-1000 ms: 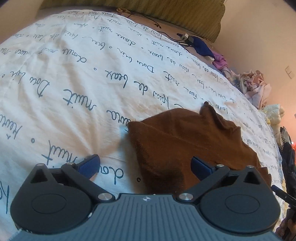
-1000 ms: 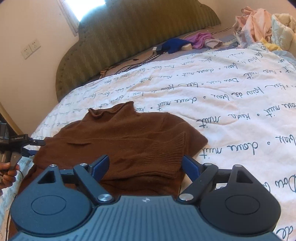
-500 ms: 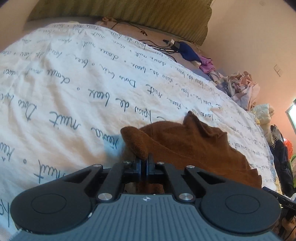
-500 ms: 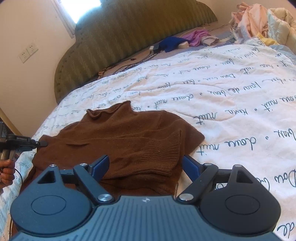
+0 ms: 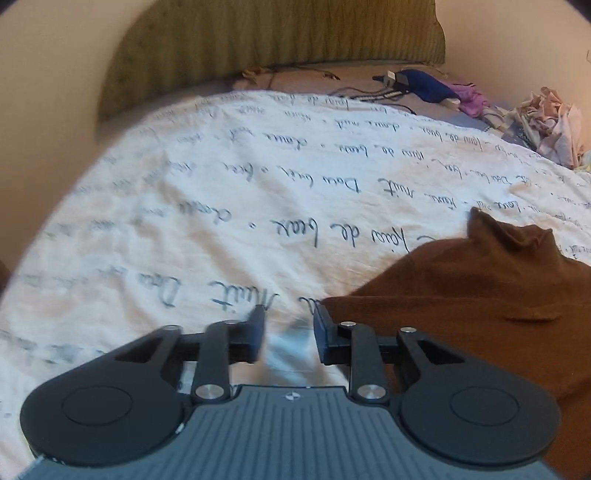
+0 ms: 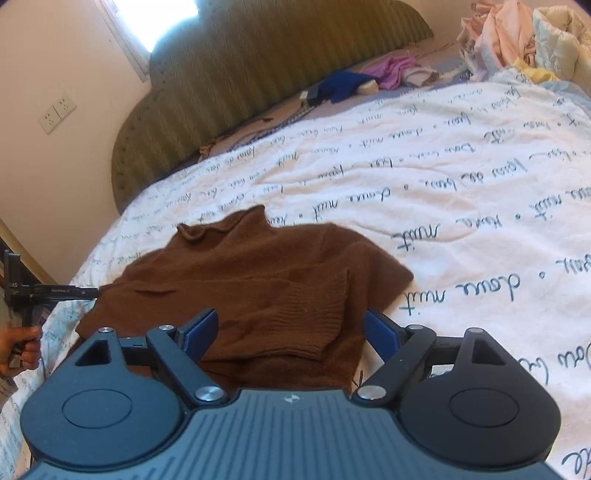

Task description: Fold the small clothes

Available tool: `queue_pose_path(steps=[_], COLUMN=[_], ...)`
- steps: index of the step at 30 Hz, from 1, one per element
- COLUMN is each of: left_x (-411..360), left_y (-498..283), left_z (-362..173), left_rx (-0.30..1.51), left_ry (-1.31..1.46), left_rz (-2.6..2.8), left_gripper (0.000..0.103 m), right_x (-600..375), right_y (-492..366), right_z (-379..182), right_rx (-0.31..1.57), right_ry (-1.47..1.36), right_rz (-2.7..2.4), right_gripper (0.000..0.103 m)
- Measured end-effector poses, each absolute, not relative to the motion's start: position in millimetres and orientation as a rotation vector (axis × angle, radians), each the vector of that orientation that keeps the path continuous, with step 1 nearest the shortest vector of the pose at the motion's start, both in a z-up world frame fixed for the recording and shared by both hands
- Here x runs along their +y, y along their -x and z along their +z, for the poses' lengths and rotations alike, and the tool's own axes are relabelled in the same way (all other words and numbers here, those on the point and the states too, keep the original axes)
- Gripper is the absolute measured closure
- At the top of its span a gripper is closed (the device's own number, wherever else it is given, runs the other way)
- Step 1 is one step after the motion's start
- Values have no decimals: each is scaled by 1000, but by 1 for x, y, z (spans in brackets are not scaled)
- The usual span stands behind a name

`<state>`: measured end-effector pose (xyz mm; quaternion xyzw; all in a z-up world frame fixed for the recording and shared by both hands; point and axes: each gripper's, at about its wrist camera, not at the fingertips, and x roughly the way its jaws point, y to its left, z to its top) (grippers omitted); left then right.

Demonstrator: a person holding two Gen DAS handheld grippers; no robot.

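Left gripper (image 5: 289,334): lower centre of the left wrist view, its jaws opening; only the white bedspread shows in the narrow gap between them, no cloth. The right-hand finger sits just at the near corner of the sweater.
Right gripper (image 6: 291,334): lower centre of the right wrist view, jaws spread wide over the sweater's near part, pads not pressing on it; nothing held.
Brown sweater (image 6: 258,280): lies flat on the bed, centre-left of the right wrist view, lower right of the left wrist view. Its rolled collar points toward the headboard, and a ribbed cuff is folded over the body near the right gripper.
Bedspread (image 5: 258,184): white with dark handwritten script, covering most of both views.
Headboard (image 6: 258,74): olive green, ribbed, across the top of both views.
Blue cloth (image 6: 343,85): at the head of the bed, upper centre of the right wrist view, beside a purple cloth (image 6: 391,70) and some dark cables (image 5: 369,94).
Clothes pile (image 6: 517,33): pale pink and cream garments, crumpled, upper right corner of the right wrist view, well apart from the sweater.
Person's hand (image 6: 18,347): left edge of the right wrist view, wrapped round the handle of the left gripper, whose black finger reaches to the sweater's edge.
Wall sockets (image 6: 57,112): white, upper left of the right wrist view.
Sharpness: the left wrist view is blurred, most of all near the fingers.
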<state>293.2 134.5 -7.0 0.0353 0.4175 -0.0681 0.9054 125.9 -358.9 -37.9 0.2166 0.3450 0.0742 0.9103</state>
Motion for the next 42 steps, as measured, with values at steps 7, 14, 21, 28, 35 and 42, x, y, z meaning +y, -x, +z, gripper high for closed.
queue_pose_path(steps=[7,14,21,28,35,42], left_x=[82,70,114,59,75,80], left_y=[-223,-216,-206,-151,-127,-37], left_z=[26,-60,-42,-18,-51,-28], left_rx=[700,804,816,757,845,846], left_ry=[126,-29,67,52,-140,1], left_rz=[-461,-376,-301,-452,-347,-518], left_gripper=[4,42,79,10,13,6], right_x=[-338,-298,-295,-236,-245,-247], right_y=[-149,-163,-141,-112,-50,10], right_z=[-38,-71,-55,-42,-73,-41], right_rx=[700,809,801,764,827,793], right_ry=[-454,-325,-64,-86,44,-35], right_rz=[162,244,118,246,235,240], right_gripper=[17,19,25,16,12,9])
